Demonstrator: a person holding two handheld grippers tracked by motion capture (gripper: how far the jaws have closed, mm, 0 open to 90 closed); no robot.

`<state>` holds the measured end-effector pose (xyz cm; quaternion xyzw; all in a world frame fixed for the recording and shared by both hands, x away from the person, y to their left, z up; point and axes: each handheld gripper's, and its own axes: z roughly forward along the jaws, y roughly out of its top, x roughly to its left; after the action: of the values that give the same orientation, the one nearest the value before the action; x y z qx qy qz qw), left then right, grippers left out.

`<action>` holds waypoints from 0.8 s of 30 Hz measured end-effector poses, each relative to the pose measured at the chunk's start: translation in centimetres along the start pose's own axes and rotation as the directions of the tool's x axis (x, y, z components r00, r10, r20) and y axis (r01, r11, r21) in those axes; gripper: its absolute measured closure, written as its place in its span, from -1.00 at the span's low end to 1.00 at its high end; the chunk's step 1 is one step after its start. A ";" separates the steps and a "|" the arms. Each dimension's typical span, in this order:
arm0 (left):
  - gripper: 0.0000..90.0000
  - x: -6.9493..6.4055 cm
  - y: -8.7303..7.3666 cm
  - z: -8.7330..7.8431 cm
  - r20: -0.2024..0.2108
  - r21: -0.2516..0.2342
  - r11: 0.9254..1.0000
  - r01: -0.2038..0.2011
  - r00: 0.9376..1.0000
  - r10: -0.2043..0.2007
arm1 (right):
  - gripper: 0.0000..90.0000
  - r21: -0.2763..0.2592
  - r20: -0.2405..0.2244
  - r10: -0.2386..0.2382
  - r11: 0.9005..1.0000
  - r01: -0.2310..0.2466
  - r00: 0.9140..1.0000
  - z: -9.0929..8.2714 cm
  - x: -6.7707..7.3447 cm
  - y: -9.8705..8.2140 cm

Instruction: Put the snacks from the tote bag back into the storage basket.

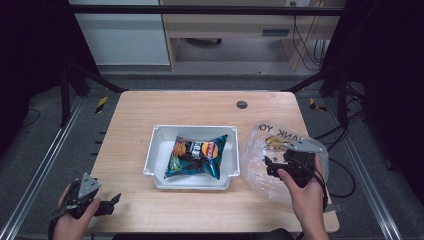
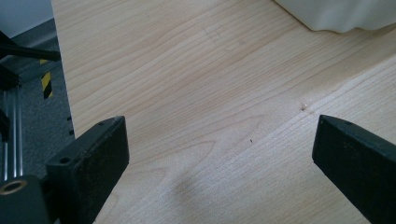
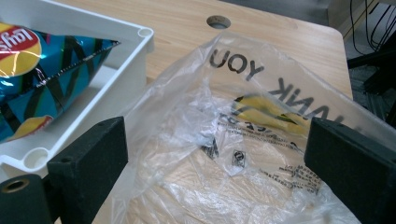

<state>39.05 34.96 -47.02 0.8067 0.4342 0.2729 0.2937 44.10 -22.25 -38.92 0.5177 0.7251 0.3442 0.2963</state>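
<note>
over crinkly clear plastic bag [image 3: 224, 140], right gripper [image 3: 215, 154] gapes wide, empty.

A white tray [image 1: 152, 150] sits at the centre of the wooden table [image 1: 150, 107]. A blue chip bag [image 1: 197, 155] lies inside the tray, tilted. A round cable hole [image 1: 242, 104] is set in the table near its far edge

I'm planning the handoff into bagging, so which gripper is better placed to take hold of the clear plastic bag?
Right. The right gripper hovers open over the crumpled clear plastic bag, which lies between its jaws. The left gripper sits open at the wooden table's near left corner, beyond the white plastic bin.
</note>
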 end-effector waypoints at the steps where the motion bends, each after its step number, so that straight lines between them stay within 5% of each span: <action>1: -0.92 0.0 0.0 0.0 0.000 0.000 1.000 0.000 1.000 0.000 | -0.85 0.001 0.000 -0.001 1.000 0.001 1.000 0.1 -0.1 -0.1; 24: -0.93 0.0 0.0 0.0 -0.002 0.005 1.000 -0.005 1.000 0.005 | -0.84 0.097 0.008 0.009 0.995 -0.010 1.000 5.1 -0.6 -1.6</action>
<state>39.07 34.92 -47.05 0.8083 0.4332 0.2731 0.2905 47.45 -22.22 -43.14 0.5363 0.7374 0.3080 0.2716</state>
